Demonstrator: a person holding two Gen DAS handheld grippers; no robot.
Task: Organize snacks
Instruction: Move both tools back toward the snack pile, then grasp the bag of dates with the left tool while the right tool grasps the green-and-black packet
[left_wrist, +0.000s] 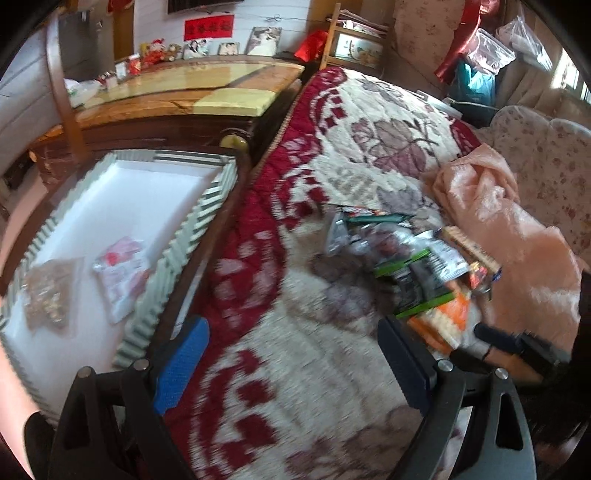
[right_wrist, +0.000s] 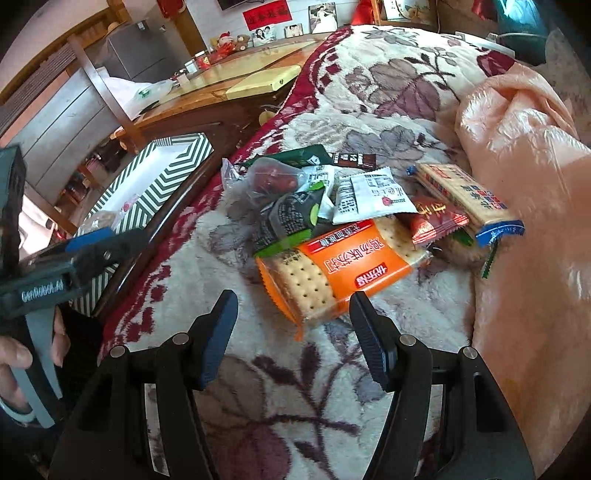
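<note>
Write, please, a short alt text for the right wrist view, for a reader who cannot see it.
The open, empty right gripper points at an orange cracker pack at the near edge of a pile of snack packets on a floral blanket. At left, the left gripper is near a green striped box.

left gripper (left_wrist: 291, 363): black frame | blue pads | silver screws

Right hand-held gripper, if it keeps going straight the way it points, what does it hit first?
Most likely the orange cracker pack, lying just ahead between the open fingers of the right hand-held gripper; depth is uncertain.
</note>
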